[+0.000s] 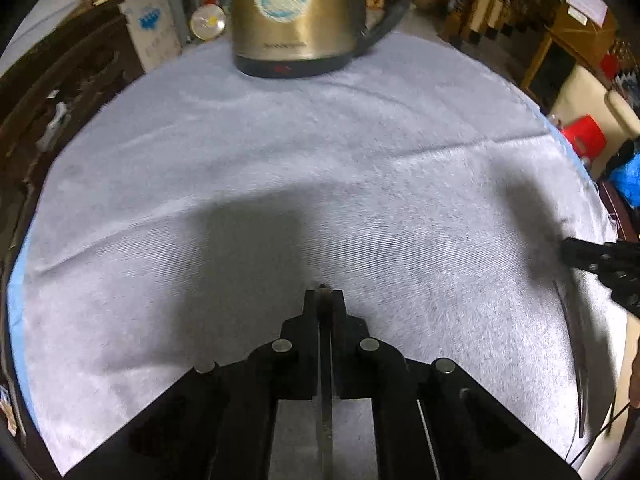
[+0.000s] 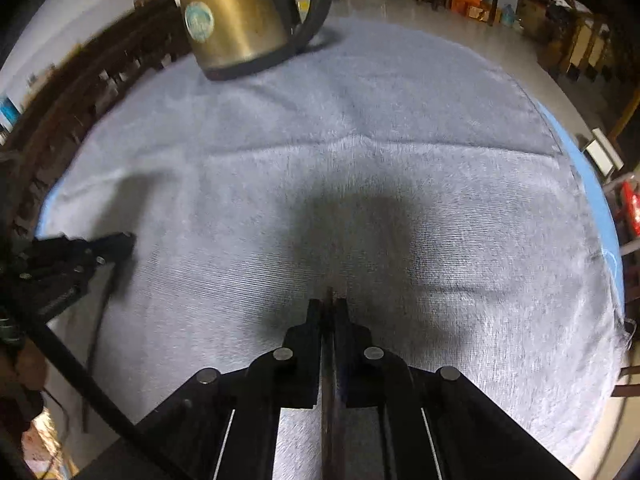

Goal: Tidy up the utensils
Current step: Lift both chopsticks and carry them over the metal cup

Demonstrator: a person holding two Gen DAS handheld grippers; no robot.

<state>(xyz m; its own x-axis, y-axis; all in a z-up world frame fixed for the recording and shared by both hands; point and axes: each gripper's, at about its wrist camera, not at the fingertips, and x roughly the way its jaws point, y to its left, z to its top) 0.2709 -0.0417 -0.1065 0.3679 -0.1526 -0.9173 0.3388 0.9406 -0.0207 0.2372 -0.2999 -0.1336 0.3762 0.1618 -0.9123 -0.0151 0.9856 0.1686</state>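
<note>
Both grippers hang above a grey cloth (image 1: 280, 152) spread over a table with a blue edge (image 1: 18, 264), and each is clamped on a thin dark utensil held edge-on between its fingers. In the left wrist view the left gripper (image 1: 324, 300) has its 2 fingers pressed together on a narrow metal strip (image 1: 325, 400) that runs back toward the camera, its tip poking out just past the fingertips. The right wrist view shows the same on the right gripper (image 2: 329, 306): jaws closed on a slim dark utensil (image 2: 330, 392), tip just clear of the fingers. What kind of utensil each one is cannot be told from this edge-on angle.

The right gripper also shows at the right edge of the left view, with its curved utensil hanging below it, blurred. The left gripper appears at the left edge of the right view.

At the far side of the cloth stands a gold metal kettle (image 1: 298, 12) with a black base and black handle, well apart from both grippers
</note>
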